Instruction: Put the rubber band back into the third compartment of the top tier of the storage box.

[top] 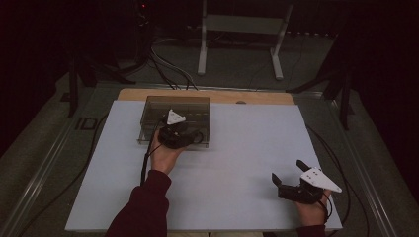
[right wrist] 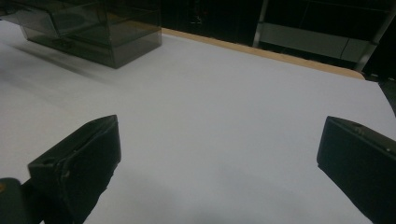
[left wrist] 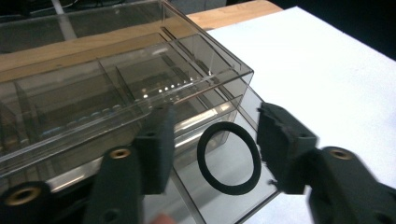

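My left claw point(left wrist: 212, 144) is at the smoked clear box point(top: 174, 118), which sits near the far edge of the worktop point(top: 237, 163), left of centre. In the high view my left hand point(top: 164, 155) reaches in from the near side and the claw sits over the box's near wall. In the left gripper view the jaws stand apart, one on each side of a black ring point(left wrist: 229, 157). The ring lies in the open pulled-out drawer at the box's near corner, and neither pad touches it. Behind it the box shows rows of dividers under a clear top. My right claw point(top: 289, 174) rests near the near right corner of the worktop, well apart from the box, with my right hand point(top: 311, 210) at the near edge. Its jaws are spread wide over bare white surface, with nothing between them.
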